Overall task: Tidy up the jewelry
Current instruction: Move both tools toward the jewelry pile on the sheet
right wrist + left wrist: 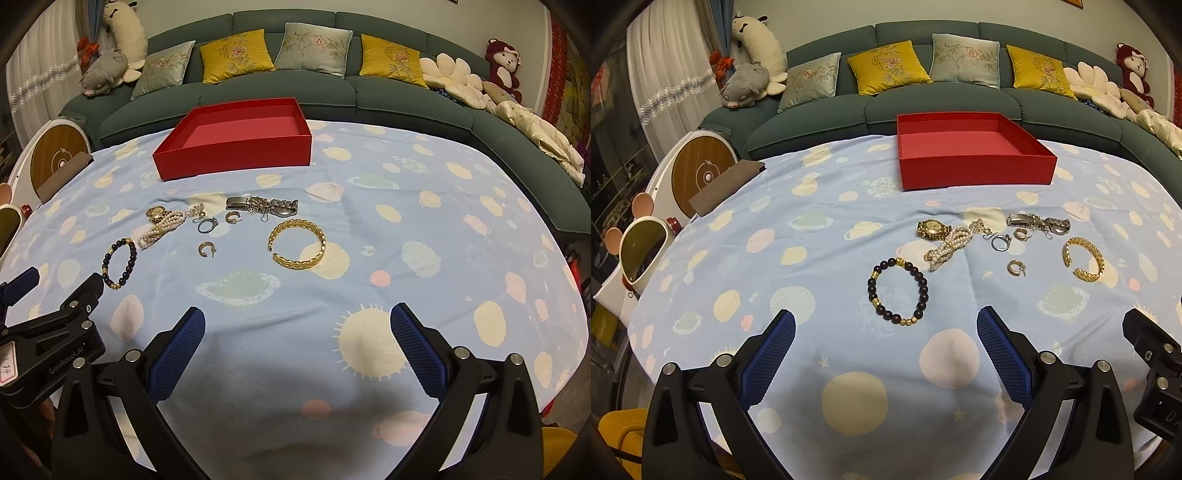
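An empty red box (975, 168) (236, 153) stands at the table's far side. In front of it lie a dark bead bracelet (897, 291) (119, 263), a gold watch (932, 229) (157, 213), a pearl strand (947, 249) (162, 229), a silver ring (1000, 242) (207, 224), two small gold hoop earrings (1015, 267) (207, 250), a silver watch (1039, 223) (264, 206) and a gold cuff bangle (1084, 258) (297, 243). My left gripper (885, 325) is open just short of the bead bracelet. My right gripper (297, 325) is open, empty, short of the bangle.
The table wears a light blue planet-print cloth (812, 258) (424, 221). A green sofa (960, 107) with cushions and plush toys runs behind it. A brown pouch (726, 186) lies at the table's left edge. Round mirrors (701, 173) stand off to the left.
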A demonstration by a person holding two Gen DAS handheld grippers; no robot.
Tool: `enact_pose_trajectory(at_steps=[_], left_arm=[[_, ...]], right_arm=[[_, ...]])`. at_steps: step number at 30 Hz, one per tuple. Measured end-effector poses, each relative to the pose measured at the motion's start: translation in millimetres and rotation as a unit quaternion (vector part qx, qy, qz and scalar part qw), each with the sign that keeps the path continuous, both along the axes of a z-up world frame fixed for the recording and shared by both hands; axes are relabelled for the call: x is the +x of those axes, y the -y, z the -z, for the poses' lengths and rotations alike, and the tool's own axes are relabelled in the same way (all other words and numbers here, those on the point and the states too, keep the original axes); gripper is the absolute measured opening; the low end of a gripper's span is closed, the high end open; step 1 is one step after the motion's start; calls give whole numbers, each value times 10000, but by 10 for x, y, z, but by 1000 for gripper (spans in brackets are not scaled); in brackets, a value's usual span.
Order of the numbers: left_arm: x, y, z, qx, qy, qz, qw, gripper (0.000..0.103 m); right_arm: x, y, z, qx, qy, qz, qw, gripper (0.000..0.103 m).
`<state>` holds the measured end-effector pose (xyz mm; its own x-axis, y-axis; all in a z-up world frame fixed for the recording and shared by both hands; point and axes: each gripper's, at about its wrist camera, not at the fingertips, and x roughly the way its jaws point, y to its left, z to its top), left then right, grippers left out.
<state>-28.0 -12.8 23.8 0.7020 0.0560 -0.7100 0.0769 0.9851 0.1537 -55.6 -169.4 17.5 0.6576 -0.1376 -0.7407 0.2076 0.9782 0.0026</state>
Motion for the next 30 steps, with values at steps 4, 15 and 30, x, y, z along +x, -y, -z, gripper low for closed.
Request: enact_pose_trajectory(at_steps=[4, 15, 30], left_arm=[[9, 43, -96, -13, 38, -51, 10000, 96], [111, 5, 76, 106, -114, -46, 9999, 96], [294, -229, 232, -302, -288, -226, 9989, 96]], right_arm=[[-45, -31, -86, -256, 325, -165, 9990, 98], [81, -10, 30, 245, 269, -220, 9991, 98], [428, 106, 162, 188, -37, -191, 9996, 98]])
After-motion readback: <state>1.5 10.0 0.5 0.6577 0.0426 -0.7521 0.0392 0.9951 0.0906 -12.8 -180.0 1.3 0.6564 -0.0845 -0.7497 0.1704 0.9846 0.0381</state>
